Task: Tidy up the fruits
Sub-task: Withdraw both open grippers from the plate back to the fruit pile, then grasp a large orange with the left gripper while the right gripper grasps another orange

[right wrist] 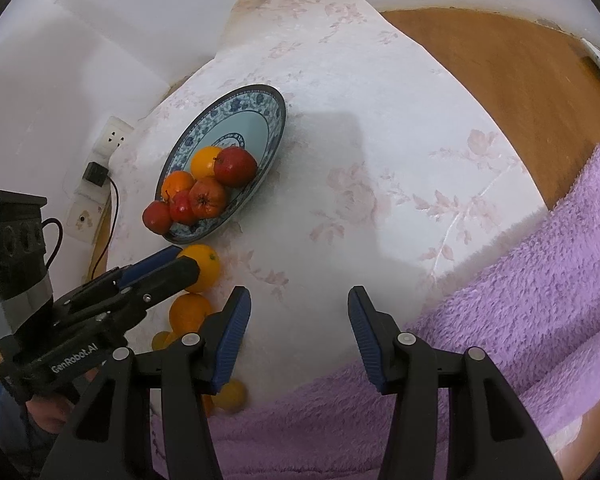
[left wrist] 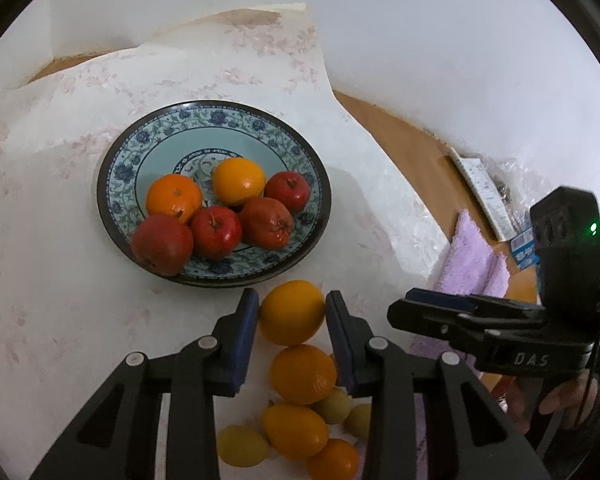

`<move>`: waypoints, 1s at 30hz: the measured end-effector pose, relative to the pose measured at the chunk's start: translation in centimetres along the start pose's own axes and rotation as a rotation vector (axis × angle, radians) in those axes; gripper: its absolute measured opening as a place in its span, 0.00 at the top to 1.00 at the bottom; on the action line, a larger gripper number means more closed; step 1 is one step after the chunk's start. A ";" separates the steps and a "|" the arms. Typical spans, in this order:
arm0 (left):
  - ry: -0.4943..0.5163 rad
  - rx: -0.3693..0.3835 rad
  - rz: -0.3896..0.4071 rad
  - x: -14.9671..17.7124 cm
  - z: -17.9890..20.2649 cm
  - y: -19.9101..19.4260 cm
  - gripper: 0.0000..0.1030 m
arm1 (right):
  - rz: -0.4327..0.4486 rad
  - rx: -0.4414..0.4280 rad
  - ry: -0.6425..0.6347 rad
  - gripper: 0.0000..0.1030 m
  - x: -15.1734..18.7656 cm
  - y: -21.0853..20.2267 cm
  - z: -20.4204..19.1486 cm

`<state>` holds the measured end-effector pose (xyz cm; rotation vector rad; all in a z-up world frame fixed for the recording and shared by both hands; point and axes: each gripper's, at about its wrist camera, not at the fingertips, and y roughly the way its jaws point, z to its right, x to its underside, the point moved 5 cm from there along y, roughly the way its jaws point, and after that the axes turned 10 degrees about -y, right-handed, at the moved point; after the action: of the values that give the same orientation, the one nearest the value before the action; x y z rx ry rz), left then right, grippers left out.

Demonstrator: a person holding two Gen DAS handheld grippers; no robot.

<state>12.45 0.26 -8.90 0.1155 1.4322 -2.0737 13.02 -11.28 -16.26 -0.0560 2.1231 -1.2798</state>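
White floral cloth [left wrist: 40, 240] covers the table, and a blue-patterned plate [left wrist: 120, 176] sits toward its far left part, holding two oranges and four red fruits bunched at the plate's near side. Just off the plate's near rim lies a yellow-orange orange [left wrist: 292, 312] on the cloth, and the left gripper [left wrist: 292, 332] has its blue pads pressed against both sides of it. Nearer the table's front edge, under that gripper, more loose fruit lies together: another orange [left wrist: 303, 374], small orange kumquats [left wrist: 296, 430] and pale yellow ones [left wrist: 242, 446]. To the right, the right gripper [right wrist: 299, 334] hangs over bare cloth with its jaws apart and nothing between them. A purple fluffy towel [right wrist: 540, 300] lies along the cloth's right edge, with bare wooden tabletop [right wrist: 500, 60] beyond it.
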 end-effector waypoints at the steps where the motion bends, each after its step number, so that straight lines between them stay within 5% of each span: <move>1: -0.006 0.001 0.004 0.0 -0.1 -0.1 0.65 | 0.000 0.000 -0.001 0.49 0.0 0.0 0.0; 30: -0.151 -0.023 0.084 0.9 -5.7 -4.9 0.66 | -0.002 -0.044 -0.223 0.50 -0.6 1.6 -7.8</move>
<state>7.68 6.01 -7.54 0.0094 1.3368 -1.9547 9.67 -4.15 -14.79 -0.2102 1.9596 -1.1696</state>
